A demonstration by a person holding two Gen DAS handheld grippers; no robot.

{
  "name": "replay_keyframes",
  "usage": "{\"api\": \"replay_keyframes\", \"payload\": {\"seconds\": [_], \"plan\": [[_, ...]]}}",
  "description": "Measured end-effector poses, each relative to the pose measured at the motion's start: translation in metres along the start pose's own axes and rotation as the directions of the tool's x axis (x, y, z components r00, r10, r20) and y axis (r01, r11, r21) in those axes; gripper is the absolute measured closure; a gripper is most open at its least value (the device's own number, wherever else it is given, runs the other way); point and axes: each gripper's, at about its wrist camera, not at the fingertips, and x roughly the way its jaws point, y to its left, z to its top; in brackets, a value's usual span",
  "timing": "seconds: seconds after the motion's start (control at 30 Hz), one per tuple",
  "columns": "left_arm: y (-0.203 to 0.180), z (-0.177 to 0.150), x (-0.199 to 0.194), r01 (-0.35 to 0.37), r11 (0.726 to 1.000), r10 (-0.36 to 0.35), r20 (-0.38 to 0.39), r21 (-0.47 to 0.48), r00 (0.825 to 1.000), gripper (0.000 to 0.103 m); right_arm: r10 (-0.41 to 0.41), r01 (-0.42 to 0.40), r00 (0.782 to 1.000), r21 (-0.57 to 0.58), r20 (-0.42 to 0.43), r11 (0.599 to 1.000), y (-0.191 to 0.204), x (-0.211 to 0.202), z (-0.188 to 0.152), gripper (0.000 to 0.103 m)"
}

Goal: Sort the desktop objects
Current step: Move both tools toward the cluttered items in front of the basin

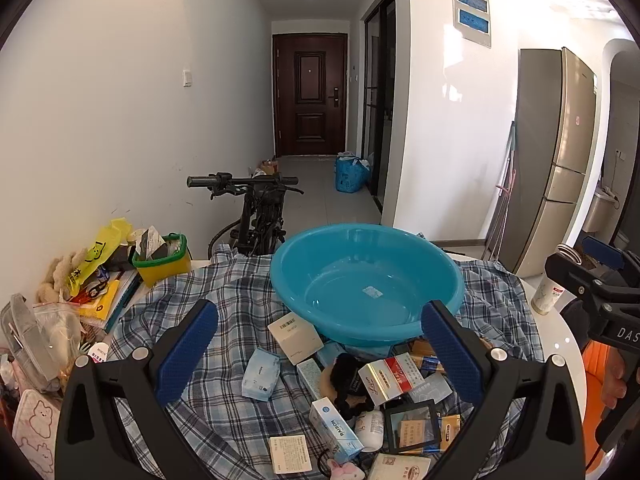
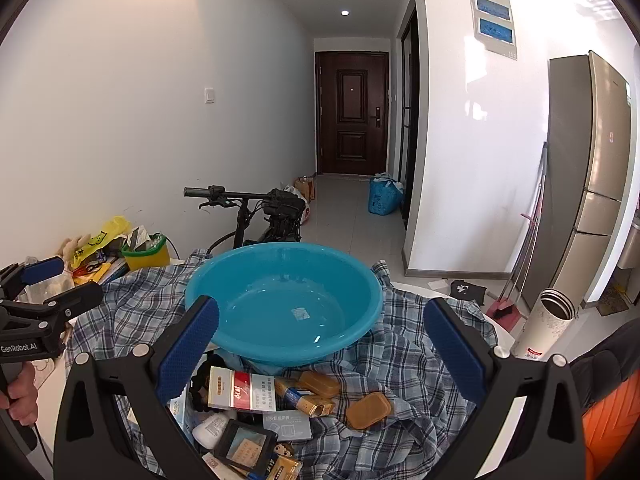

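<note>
Near edge of table: left gripper (image 1: pixel 320 344) wide, holding nothing | right gripper (image 2: pixel 320 344) wide, holding nothing | far: blue basin (image 2: pixel 280 280) on plaid cloth (image 2: pixel 400 344) | near: small boxes (image 1: pixel 390 376) piled

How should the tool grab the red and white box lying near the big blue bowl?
Probably across its two long edges, coming down from above. The red and white box lies flat on the pile with its broad face up, just in front of the blue basin, so its narrow width should fit the right tool, which is open. Its ends are crowded by other boxes.
</note>
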Motion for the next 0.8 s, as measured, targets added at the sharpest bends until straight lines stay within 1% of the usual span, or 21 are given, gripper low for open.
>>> {"api": "replay_keyframes", "payload": {"seconds": [0.13,0.23,0.4,0.47,0.57,0.73,0.8], "plan": [[-0.005,0.008,-0.009,0.011,1.0,-0.011,-0.007,0.021,1.0,0.0,0.009,-0.009,0.998,0.0,-0.059,1.0,-0.003,0.0,0.008,0.001],[-0.007,0.011,-0.013,0.027,1.0,-0.027,-0.021,0.015,0.999,0.0,-0.013,0.011,0.997,-0.03,-0.081,0.999,-0.003,-0.002,0.011,0.001],[-0.011,0.009,-0.017,0.024,1.0,-0.023,-0.022,0.015,0.999,0.0,-0.055,0.053,0.995,-0.031,-0.077,0.998,-0.008,-0.006,0.008,0.001],[-0.012,0.008,-0.016,0.03,0.999,-0.03,-0.032,0.018,0.999,0.0,-0.048,0.047,0.995,-0.016,-0.085,0.999,-0.013,-0.006,0.007,0.001],[-0.014,0.004,-0.015,0.021,0.999,-0.021,-0.034,0.024,0.999,0.0,-0.04,0.04,0.993,-0.01,-0.107,0.999,-0.015,-0.004,0.003,0.001],[-0.018,-0.006,-0.013,0.032,0.999,-0.03,-0.054,0.035,0.998,0.0,-0.057,0.054,0.991,-0.026,-0.125,0.998,-0.018,-0.004,-0.007,0.001],[-0.02,-0.012,-0.01,0.032,0.998,-0.029,-0.066,0.044,0.997,0.0,-0.075,0.073,0.99,-0.025,-0.119,0.997,-0.019,-0.005,-0.012,0.001]]}}
